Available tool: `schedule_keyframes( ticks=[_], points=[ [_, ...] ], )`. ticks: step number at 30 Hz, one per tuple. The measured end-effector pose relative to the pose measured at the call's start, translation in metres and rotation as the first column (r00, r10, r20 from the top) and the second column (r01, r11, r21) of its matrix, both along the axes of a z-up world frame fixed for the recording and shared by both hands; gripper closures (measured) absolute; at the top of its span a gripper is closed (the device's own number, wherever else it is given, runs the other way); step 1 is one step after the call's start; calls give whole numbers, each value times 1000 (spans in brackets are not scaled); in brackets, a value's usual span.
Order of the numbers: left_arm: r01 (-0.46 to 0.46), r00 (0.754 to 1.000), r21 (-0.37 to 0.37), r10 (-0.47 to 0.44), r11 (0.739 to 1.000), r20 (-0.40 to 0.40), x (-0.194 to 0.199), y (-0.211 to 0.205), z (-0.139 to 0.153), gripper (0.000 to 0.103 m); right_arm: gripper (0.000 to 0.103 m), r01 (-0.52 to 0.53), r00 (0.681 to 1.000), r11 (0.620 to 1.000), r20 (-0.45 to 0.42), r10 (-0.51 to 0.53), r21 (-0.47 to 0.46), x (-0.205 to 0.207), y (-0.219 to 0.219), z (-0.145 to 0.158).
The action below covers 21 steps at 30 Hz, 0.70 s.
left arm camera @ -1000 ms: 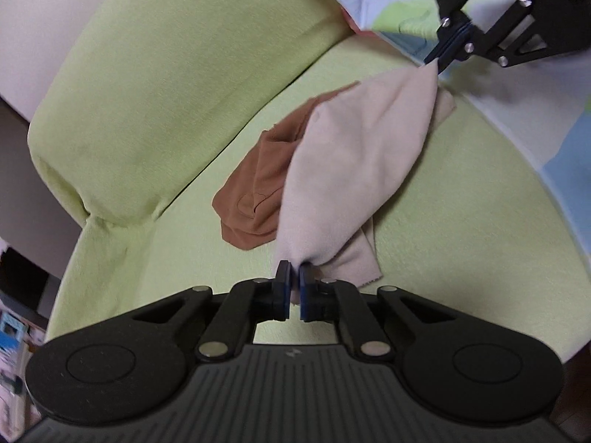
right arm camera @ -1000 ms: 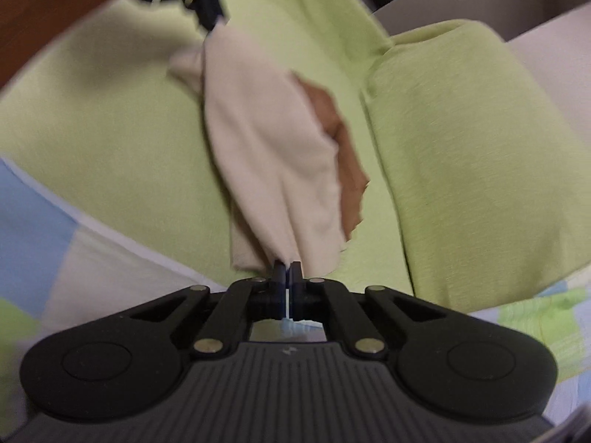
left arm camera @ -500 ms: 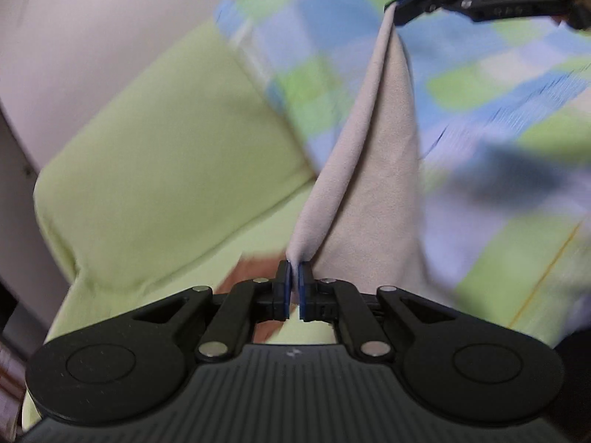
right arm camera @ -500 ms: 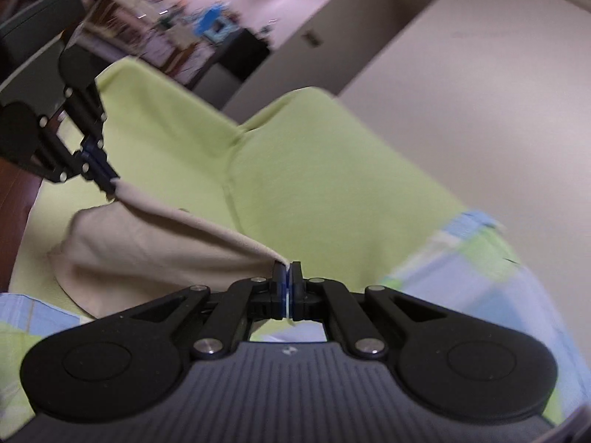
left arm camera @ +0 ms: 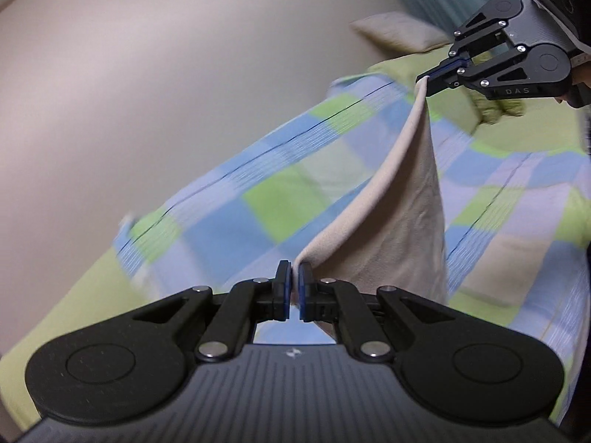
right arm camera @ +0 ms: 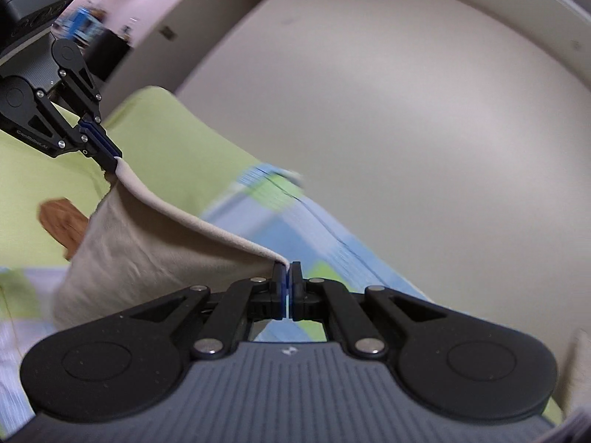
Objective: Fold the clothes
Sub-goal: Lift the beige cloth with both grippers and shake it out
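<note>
A beige garment (left arm camera: 402, 217) hangs in the air, stretched between my two grippers. My left gripper (left arm camera: 294, 272) is shut on one corner of it. My right gripper (right arm camera: 287, 271) is shut on the other corner, and it shows at the upper right of the left wrist view (left arm camera: 428, 80). In the right wrist view the beige garment (right arm camera: 147, 247) sags down at the left, with the left gripper (right arm camera: 115, 158) above it. A brown garment (right arm camera: 62, 221) lies on the green cushion (right arm camera: 44, 181) below.
A blue, green and white checked blanket (left arm camera: 258, 184) covers the surface under the garment. A beige pillow (left arm camera: 399, 33) lies at the far end. A pale wall (right arm camera: 406, 110) runs alongside. Dark furniture (right arm camera: 107, 55) stands at the far left.
Both grippers have lifted the beige garment off the green cushion and swung it over the checked blanket. The brown garment stayed on the cushion.
</note>
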<state>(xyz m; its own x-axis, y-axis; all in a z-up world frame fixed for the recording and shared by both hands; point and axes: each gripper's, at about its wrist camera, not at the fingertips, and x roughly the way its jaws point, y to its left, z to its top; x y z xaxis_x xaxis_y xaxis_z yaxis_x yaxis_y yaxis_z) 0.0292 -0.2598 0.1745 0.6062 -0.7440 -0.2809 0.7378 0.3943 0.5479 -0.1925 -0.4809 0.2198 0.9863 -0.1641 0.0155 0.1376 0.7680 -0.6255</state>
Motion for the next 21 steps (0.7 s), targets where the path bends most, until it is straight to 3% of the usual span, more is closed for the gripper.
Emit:
schedule_keyframes(
  ticks=[5, 8, 13, 14, 15, 16, 17, 21],
  points=[
    [83, 996, 22, -81, 996, -47, 15, -83, -6, 103, 103, 105, 994, 994, -33, -104, 33, -27, -53, -13],
    [126, 987, 25, -122, 992, -101, 39, -126, -18, 103, 103, 147, 988, 987, -60, -143, 62, -23, -85, -22],
    [247, 949, 70, -226, 967, -222, 49, -188, -70, 97, 103, 196, 976, 974, -117, -183, 116, -15, -131, -42],
    [267, 940, 80, -241, 960, -242, 46, -199, -82, 86, 103, 200, 975, 973, -124, -186, 118, -11, -135, -45],
    [293, 926, 80, -261, 953, -274, 42, -210, -96, 65, 103, 205, 973, 972, -130, -190, 118, -8, -139, -48],
    [316, 907, 69, -280, 946, -315, 38, -221, -111, 57, 103, 212, 971, 970, -137, -196, 115, -6, -142, -51],
    [329, 893, 60, -289, 943, -345, 35, -230, -121, 53, 103, 215, 970, 970, -141, -199, 116, 0, -143, -53],
    [367, 856, 49, -316, 929, -410, 29, -260, -157, 53, 103, 221, 968, 968, -149, -202, 118, 6, -144, -57]
  ],
)
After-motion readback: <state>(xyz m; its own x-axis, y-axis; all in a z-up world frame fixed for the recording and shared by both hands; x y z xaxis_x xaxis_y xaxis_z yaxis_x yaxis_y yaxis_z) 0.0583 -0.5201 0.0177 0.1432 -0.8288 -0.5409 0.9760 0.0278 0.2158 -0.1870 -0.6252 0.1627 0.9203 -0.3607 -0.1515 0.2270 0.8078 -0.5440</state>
